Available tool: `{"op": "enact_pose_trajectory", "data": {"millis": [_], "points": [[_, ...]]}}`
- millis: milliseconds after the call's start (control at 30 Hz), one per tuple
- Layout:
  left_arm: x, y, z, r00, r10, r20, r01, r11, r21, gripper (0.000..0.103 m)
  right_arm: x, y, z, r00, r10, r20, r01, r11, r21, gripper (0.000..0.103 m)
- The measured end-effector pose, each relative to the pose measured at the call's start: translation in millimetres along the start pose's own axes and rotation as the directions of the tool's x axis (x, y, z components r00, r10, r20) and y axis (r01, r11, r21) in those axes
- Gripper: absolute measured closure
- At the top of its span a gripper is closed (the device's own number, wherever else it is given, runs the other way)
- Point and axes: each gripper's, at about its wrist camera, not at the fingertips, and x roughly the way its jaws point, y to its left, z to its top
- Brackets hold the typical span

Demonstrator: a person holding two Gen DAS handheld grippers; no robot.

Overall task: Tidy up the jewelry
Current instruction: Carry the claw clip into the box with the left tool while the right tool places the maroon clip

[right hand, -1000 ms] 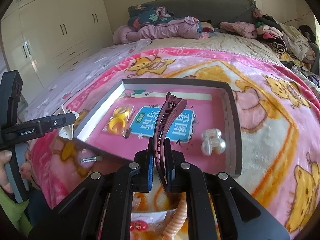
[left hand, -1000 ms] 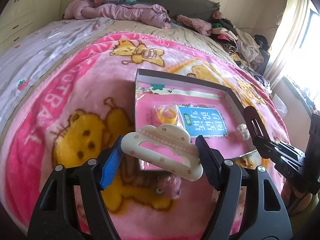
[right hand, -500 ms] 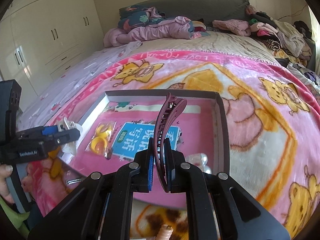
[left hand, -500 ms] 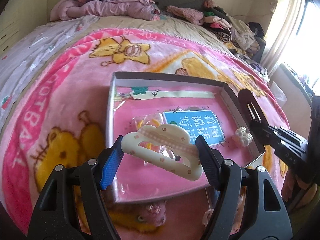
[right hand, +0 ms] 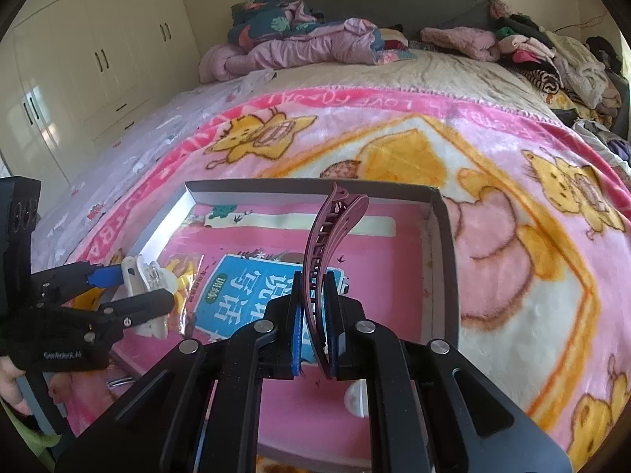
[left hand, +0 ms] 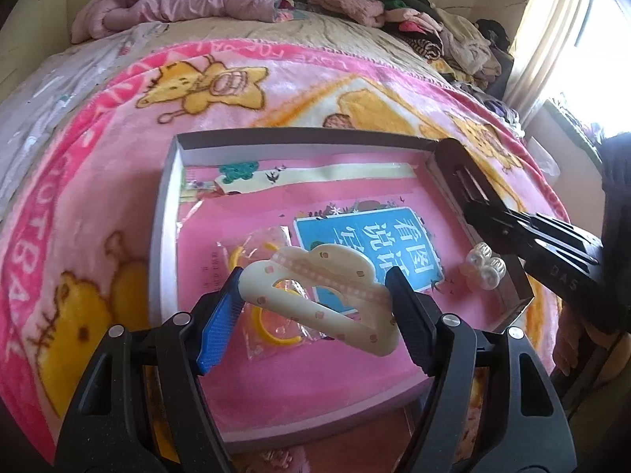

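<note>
My left gripper (left hand: 315,303) is shut on a cream cloud-shaped hair claw (left hand: 319,287) and holds it over the near left part of a shallow grey-walled box (left hand: 165,213) with a pink lining. Under it lies a bagged yellow ring (left hand: 272,331). A pearly white clip (left hand: 483,270) lies by the box's right wall. My right gripper (right hand: 315,315) is shut on a maroon hair clip (right hand: 327,244) that stands upright over the box (right hand: 445,260). The left gripper (right hand: 118,295) with the cream claw shows at the left of the right wrist view.
The box sits on a pink cartoon-bear blanket (left hand: 98,197) on a bed. A blue printed card (left hand: 370,244) lies in the box. Piled clothes and bedding (right hand: 315,43) lie at the headboard. White wardrobes (right hand: 79,59) stand at the left.
Both grippers have moved forward over the box with their clips still held. The cream claw now hangs over the box's inside instead of before its near edge.
</note>
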Motion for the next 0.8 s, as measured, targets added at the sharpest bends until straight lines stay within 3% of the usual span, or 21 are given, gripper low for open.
{"op": "enact_pose_trajectory", "data": {"millis": [400, 500, 800], "points": [[8.7, 0.9, -3.9, 1.000, 0.010, -0.016, -0.009, 1.000, 0.022, 0.040, 43.2, 2.4, 0.9, 0.995, 0.031, -0.093, -0.031, 1.000, -0.003, 0.093], [5.2, 5.0, -5.3, 1.000, 0.008, -0.009, -0.008, 1.000, 0.008, 0.031, 49.5, 3.9, -0.3, 0.993, 0.034, -0.110, -0.034, 0.999, 0.001, 0.093], [-12.7, 22.4, -11.5, 1.000, 0.029, 0.010, -0.028, 0.999, -0.038, 0.026, 54.6, 6.3, -5.0, 0.991, 0.032, -0.130, -0.031, 0.999, 0.012, 0.091]]}}
